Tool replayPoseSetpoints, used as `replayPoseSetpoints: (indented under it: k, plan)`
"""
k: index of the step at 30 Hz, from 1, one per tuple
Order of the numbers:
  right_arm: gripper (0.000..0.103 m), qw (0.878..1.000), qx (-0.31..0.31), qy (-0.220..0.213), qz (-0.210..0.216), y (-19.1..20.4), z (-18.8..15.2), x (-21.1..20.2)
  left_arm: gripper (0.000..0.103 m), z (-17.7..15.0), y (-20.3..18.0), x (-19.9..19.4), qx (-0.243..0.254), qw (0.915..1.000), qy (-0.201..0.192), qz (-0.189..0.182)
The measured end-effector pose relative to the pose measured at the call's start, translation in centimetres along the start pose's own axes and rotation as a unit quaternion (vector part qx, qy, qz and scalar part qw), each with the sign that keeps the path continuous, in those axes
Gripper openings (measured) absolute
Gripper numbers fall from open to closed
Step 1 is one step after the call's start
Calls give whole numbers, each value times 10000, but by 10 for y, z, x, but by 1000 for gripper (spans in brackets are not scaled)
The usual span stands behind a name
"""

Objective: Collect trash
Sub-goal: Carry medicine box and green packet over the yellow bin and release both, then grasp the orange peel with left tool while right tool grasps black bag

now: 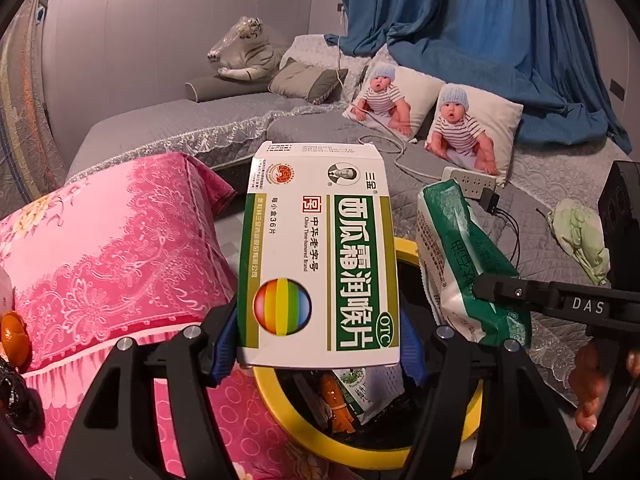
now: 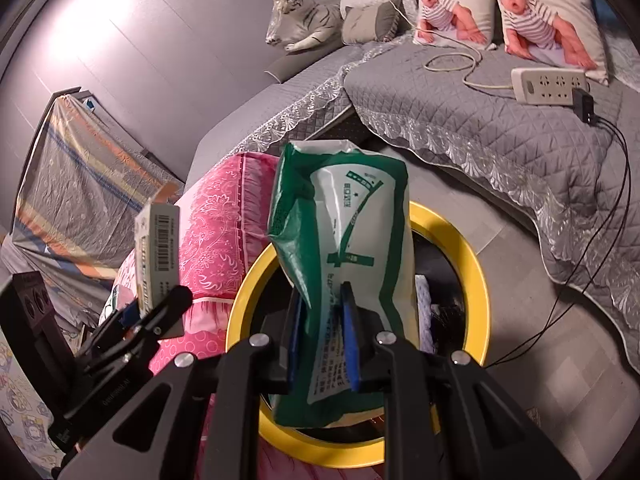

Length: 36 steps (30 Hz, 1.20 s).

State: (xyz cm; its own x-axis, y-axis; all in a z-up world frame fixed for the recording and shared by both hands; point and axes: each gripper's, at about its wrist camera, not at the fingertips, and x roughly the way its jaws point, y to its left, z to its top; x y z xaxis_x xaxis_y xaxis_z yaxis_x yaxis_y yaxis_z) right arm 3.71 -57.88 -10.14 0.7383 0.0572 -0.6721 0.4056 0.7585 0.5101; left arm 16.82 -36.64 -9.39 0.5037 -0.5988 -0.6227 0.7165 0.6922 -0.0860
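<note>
We hold the medicine box [image 1: 320, 256] clamped in the left hand-held gripper [image 1: 316, 344] and the green wrapper [image 2: 352, 280] pinched in the right hand-held gripper [image 2: 322, 344], both above the yellow-rimmed bin [image 2: 476, 272] on the floor, apparently ready for dropping in.

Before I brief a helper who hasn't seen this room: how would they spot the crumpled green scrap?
Start at the grey quilted bed cover. Follow it right, past the white power strip. The crumpled pale-green wrapper lies alone there, the only loose, wrinkled piece.
</note>
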Motion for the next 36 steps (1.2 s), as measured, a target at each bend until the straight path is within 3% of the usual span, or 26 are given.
replayPoseSetpoints:
  k: [6, 9, 13, 15, 22, 29, 32, 36]
  plan:
    - [19, 10000, 62, 42, -2, -3, 0, 1, 63, -1, -4, 14, 27, 9998, 152, -119]
    - [30, 9998, 182, 6, -58, -6, 1, -1, 84, -1, 1, 10, -78, 9999, 72, -121]
    - [46, 9992, 329, -167, -130, -11, 4, -9, 91, 0, 14, 5, -348, 9994, 42, -68]
    - [50, 9991, 321, -238, -158, -11, 4, -15, 91, 0, 23, 0, -521, 9986, 28, -40]
    - [50, 9993, -20, -338, 132, 9, -3, -28, 92, 4, 65, -37, -738, 9967, -266, 227]
    - [55, 9892, -1116, -305, 902, 79, -15, -32, 92, -11, 137, -108, -653, 9914, -621, 953]
    - [57, 9752, -1778, -36, 1318, 127, -26, -19, 92, -31, 178, -144, -785, 9848, -763, 1345]
    - [58, 9445, -2773, 484, 1695, 212, -56, 13, 93, -67, 244, -198, -1149, 9659, -949, 2118]
